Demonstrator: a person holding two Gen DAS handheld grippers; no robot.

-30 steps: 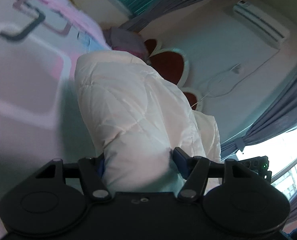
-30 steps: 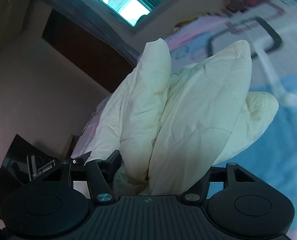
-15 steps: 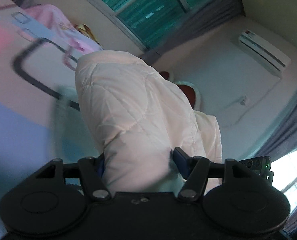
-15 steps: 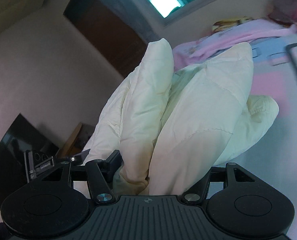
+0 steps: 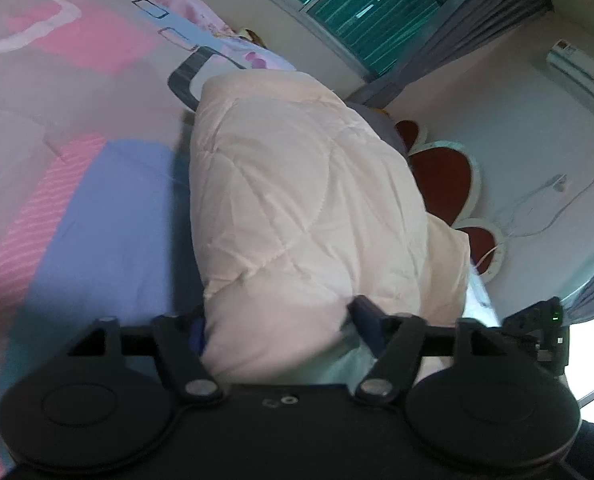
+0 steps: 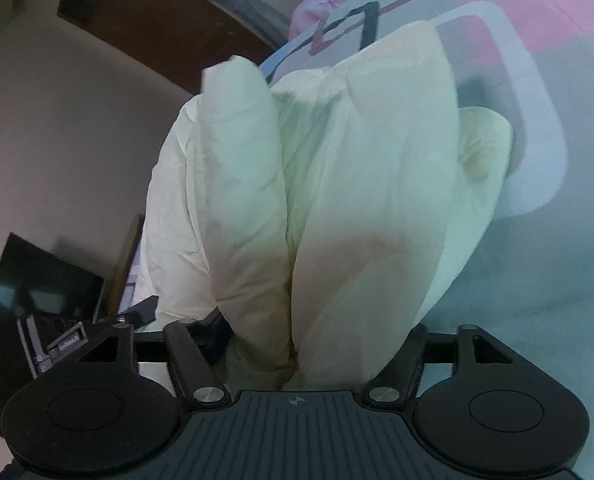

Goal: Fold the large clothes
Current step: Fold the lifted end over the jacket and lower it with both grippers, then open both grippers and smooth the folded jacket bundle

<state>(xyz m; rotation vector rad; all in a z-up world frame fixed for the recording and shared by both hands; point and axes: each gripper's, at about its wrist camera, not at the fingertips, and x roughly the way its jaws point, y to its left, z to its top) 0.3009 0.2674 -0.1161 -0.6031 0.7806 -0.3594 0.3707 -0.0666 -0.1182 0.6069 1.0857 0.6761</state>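
Observation:
A cream quilted padded jacket (image 5: pixel 297 208) fills the middle of the left wrist view, held up over the bed. My left gripper (image 5: pixel 281 324) is shut on a thick bunch of it; the fingertips are buried in the fabric. In the right wrist view the same jacket (image 6: pixel 337 200) hangs in puffy folds, and my right gripper (image 6: pixel 317 336) is shut on another bunch of it. The other gripper shows at the right edge of the left wrist view (image 5: pixel 545 328) and at the lower left of the right wrist view (image 6: pixel 97 336).
Below lies a bed with a pink, blue and grey patterned cover (image 5: pixel 77 160), also in the right wrist view (image 6: pixel 537 80). A red petal-shaped headboard (image 5: pixel 445 176), curtains (image 5: pixel 477 20) and an air conditioner (image 5: pixel 585 76) stand beyond. A dark door (image 6: pixel 145 28) and a black screen (image 6: pixel 37 288) are at left.
Both grippers have swung downward toward the bed with the jacket still held; more of the bed cover now fills both views. The grips have not changed.

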